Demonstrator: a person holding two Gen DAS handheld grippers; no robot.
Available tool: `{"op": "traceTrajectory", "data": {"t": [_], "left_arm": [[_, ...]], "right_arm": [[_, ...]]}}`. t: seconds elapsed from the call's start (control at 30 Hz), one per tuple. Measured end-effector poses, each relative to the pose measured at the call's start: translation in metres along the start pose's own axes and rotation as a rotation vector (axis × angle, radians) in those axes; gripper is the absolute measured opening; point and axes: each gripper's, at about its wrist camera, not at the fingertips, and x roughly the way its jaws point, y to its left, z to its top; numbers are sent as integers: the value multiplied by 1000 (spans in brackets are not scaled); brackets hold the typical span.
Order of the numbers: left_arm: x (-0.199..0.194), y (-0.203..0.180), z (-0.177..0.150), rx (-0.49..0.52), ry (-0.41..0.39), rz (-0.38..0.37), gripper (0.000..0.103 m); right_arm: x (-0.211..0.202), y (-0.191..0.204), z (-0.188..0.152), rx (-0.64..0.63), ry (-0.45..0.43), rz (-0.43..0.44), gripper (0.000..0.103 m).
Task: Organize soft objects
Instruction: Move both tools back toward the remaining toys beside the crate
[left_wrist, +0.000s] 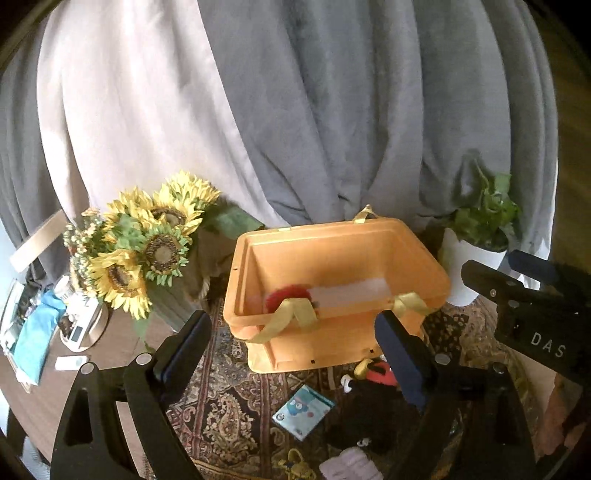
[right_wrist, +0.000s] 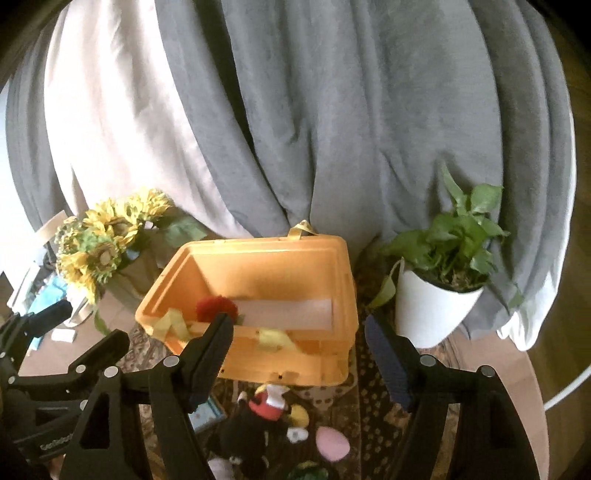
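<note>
An orange plastic bin (left_wrist: 332, 236) with yellow ribbon handles stands on a patterned rug; it also shows in the right wrist view (right_wrist: 258, 254). A red fuzzy soft toy (left_wrist: 284, 295) lies inside it, seen too in the right wrist view (right_wrist: 212, 306). A black and red mouse plush (left_wrist: 373, 391) lies on the rug in front of the bin, below both grippers (right_wrist: 258, 417). A pink soft piece (right_wrist: 332, 443) lies beside it. My left gripper (left_wrist: 291, 347) is open and empty above the rug. My right gripper (right_wrist: 299, 343) is open and empty.
Sunflowers in a vase (left_wrist: 147, 243) stand left of the bin. A potted green plant (right_wrist: 436, 295) in a white pot stands right of it. A blue card (left_wrist: 303, 410) lies on the rug. Grey and white drapes hang behind. A cluttered wooden table (left_wrist: 55, 332) is at the left.
</note>
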Motion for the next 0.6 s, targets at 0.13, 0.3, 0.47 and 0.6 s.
{"op": "traceTrajectory", "data": {"t": [0.13,0.3,0.47,0.6], "left_arm": [[-17,-1,-13,13,-41,-1,92],[-31,-5,-30,37,-65,-25,92],[-34,-9,-50,44,-47,-54,93],[-33,-9,-65,40,-15,-73,93]], "right_arm": [[-16,2,-13,-1,-27,-18,75],[-33,3,-30,-5,-52,-34,75],[-44,5,-50,-9,-55,-41,75],[-47,5,-66,-1,-43,-49,75]]}}
